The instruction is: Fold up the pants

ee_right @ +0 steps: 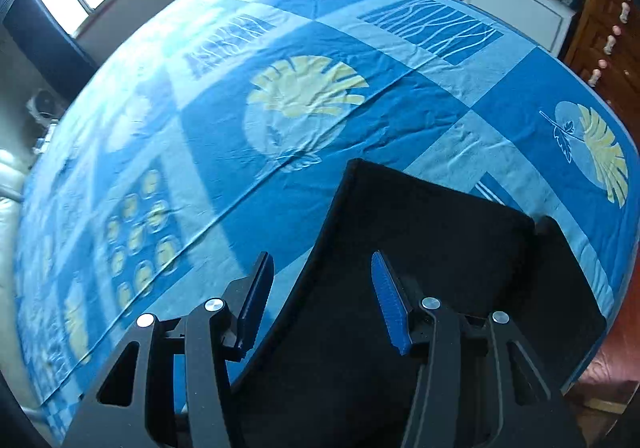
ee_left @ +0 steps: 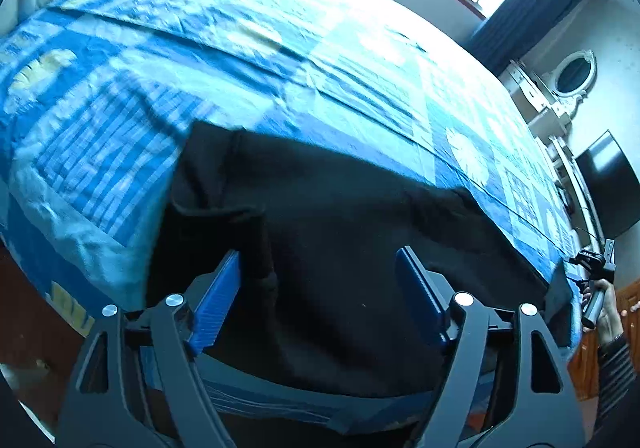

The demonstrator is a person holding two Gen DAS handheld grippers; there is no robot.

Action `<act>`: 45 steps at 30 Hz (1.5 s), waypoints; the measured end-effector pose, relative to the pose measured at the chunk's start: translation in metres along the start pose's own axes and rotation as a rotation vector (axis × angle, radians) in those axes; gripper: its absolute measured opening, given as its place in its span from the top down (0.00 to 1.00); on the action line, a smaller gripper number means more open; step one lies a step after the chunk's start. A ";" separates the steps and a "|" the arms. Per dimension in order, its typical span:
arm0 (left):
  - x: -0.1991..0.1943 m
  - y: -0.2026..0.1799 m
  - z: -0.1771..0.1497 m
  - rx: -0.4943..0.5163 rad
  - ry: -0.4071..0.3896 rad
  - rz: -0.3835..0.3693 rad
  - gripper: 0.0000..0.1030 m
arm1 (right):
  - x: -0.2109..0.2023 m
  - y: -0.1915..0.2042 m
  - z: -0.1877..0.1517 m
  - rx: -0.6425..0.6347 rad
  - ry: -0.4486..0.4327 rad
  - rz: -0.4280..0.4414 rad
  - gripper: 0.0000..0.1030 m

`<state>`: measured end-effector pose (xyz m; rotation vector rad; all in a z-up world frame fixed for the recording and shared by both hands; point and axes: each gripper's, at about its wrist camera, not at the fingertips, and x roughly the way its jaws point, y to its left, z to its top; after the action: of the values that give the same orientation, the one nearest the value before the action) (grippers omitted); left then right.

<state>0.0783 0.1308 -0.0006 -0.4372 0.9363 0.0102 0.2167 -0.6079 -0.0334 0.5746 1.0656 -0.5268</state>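
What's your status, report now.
Left gripper open, right gripper open, both empty. Black pants flat on blue bedspread. Nothing in the way.

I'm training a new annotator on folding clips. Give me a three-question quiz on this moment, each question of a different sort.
1. True or false: the left gripper has its jaws clamped on the black pants.
2. Multiple choice: the pants lie on A) a bare wooden floor, B) a blue patterned bedspread, C) a white cabinet.
3. Fill in: in the right wrist view, the right gripper hovers over the pants' ____ edge, with its jaws apart.

Key
1. False: the jaws stand apart above the cloth, gripping nothing.
2. B.
3. Left: one finger is over the bedspread, the other over the pants.
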 end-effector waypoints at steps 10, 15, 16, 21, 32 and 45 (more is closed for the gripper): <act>0.006 0.032 0.003 -0.071 0.002 0.074 0.22 | 0.031 0.009 0.012 0.023 0.017 -0.175 0.62; 0.007 0.030 -0.001 -0.057 0.006 0.085 0.21 | 0.016 -0.018 0.010 0.063 0.022 -0.047 0.91; 0.007 0.029 -0.001 -0.055 0.005 0.088 0.21 | 0.008 -0.023 0.008 0.078 0.008 -0.013 0.91; 0.003 0.024 -0.003 -0.048 -0.001 0.090 0.21 | -0.056 -0.082 -0.014 0.156 -0.116 0.232 0.92; 0.001 0.011 -0.011 -0.039 0.003 0.078 0.21 | -0.078 -0.227 -0.116 0.334 -0.150 0.319 0.92; 0.009 0.007 -0.034 -0.070 0.054 0.106 0.19 | -0.057 -0.232 -0.111 0.395 -0.165 0.414 0.94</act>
<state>0.0558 0.1230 -0.0275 -0.4536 1.0138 0.1286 -0.0287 -0.6979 -0.0637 1.0532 0.6600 -0.4102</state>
